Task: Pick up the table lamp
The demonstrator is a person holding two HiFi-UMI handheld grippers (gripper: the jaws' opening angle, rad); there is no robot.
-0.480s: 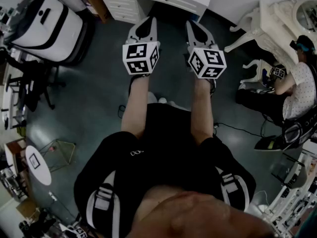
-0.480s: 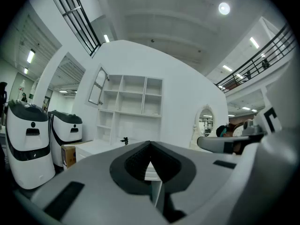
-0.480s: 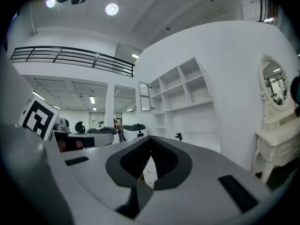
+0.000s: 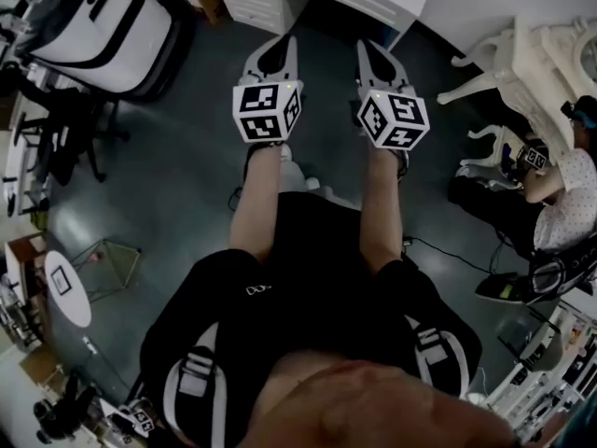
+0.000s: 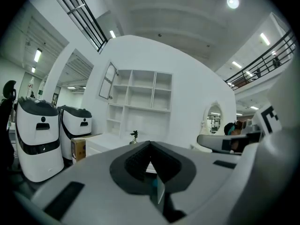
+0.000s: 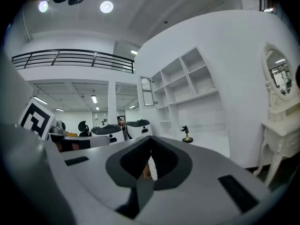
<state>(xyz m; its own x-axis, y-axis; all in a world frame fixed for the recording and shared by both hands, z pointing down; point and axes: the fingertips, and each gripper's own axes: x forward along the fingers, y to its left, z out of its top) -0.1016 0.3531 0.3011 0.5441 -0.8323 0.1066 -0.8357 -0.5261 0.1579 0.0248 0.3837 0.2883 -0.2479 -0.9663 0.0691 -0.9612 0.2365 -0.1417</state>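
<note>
I hold the left gripper (image 5: 150, 146) and right gripper (image 6: 151, 142) level, both tongs pressed together, empty. The table lamp (image 6: 186, 134) stands on the white desk (image 6: 211, 143) ahead, under open shelves (image 6: 192, 78). I can't see inside the cardboard box (image 5: 78, 149) beside the desk.

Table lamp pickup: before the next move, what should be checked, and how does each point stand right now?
1. Left gripper empty: ok.
2. Left jaws open for a grasp: not ok, shut.
3. Right gripper empty: ok. Its jaws open: not ok, shut.
4. Lamp sighted: cannot tell. A small dark object stands on the desk ahead.
5. That object within reach: not ok, the desk is well ahead.
6. Seated person out of the way to the desk: ok, off to the right.
</note>
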